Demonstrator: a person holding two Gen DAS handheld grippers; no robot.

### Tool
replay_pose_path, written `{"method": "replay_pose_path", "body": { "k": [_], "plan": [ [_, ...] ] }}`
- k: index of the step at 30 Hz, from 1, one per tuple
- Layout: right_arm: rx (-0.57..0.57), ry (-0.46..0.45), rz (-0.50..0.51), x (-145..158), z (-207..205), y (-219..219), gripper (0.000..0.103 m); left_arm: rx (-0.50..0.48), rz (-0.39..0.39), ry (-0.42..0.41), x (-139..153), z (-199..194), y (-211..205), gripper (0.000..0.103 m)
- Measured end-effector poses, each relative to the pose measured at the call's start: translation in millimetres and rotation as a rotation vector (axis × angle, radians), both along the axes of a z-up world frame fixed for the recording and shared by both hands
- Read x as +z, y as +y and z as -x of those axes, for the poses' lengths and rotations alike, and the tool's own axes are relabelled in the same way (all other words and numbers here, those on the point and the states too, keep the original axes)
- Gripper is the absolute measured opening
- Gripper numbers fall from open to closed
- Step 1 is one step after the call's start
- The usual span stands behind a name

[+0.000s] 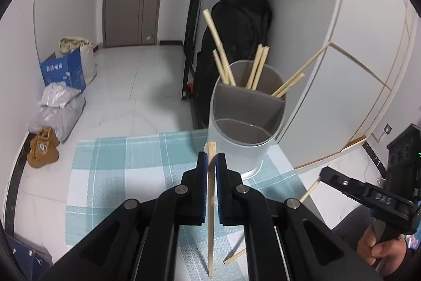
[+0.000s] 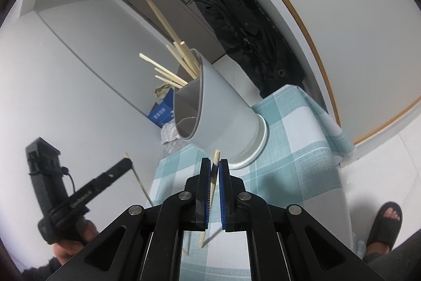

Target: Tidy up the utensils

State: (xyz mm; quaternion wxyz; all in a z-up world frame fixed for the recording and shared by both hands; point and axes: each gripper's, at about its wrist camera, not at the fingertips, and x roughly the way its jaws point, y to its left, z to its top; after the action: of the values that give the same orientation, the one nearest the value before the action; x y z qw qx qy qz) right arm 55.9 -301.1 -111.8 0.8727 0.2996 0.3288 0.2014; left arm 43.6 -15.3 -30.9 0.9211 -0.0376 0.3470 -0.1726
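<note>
The left tool [image 1: 211, 157] is clamped on a pale wooden chopstick [image 1: 211, 202] that stands nearly upright between its blue pads. The right tool [image 2: 215, 167] is likewise closed on a second light wooden chopstick [image 2: 210, 196], tilted slightly. Both hover over the table covered by a teal-and-white checked cloth [image 1: 118, 167]. Near the table's far edge stands a grey cylindrical divided utensil holder [image 1: 244, 128], with several chopsticks [image 1: 226, 65] leaning in its rear compartment; the front compartment shows nothing inside.
</note>
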Motion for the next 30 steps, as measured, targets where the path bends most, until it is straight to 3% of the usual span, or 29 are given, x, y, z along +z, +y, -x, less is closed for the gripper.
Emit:
{"method": "replay_pose_path", "body": {
  "k": [16,18,22,24,25,26,30],
  "plan": [
    [0.066,-0.152,0.155,32,21,34,0.004,-0.006,0.017,-0.046,11,15,10,0.001],
    [0.067,-0.146,0.145,32,21,34,0.004,-0.024,0.036,0.012,3,8,13,0.001],
    [0.055,-0.134,0.126,32,22,26,0.004,-0.014,0.046,0.221,-31,-21,12,0.003],
    [0.040,-0.117,0.103,30,22,19,0.004,-0.018,0.052,0.310,-52,-35,7,0.022],
    [0.032,-0.108,0.093,29,23,15,0.004,-0.024,0.047,0.350,-63,-39,2,0.044],
    [0.027,-0.102,0.082,29,23,11,0.004,-0.027,0.039,0.371,-73,-43,-4,0.049],
    [0.000,-0.065,0.040,20,25,-5,0.004,-0.039,-0.042,0.402,-98,-53,-31,0.049]
  ]
}}
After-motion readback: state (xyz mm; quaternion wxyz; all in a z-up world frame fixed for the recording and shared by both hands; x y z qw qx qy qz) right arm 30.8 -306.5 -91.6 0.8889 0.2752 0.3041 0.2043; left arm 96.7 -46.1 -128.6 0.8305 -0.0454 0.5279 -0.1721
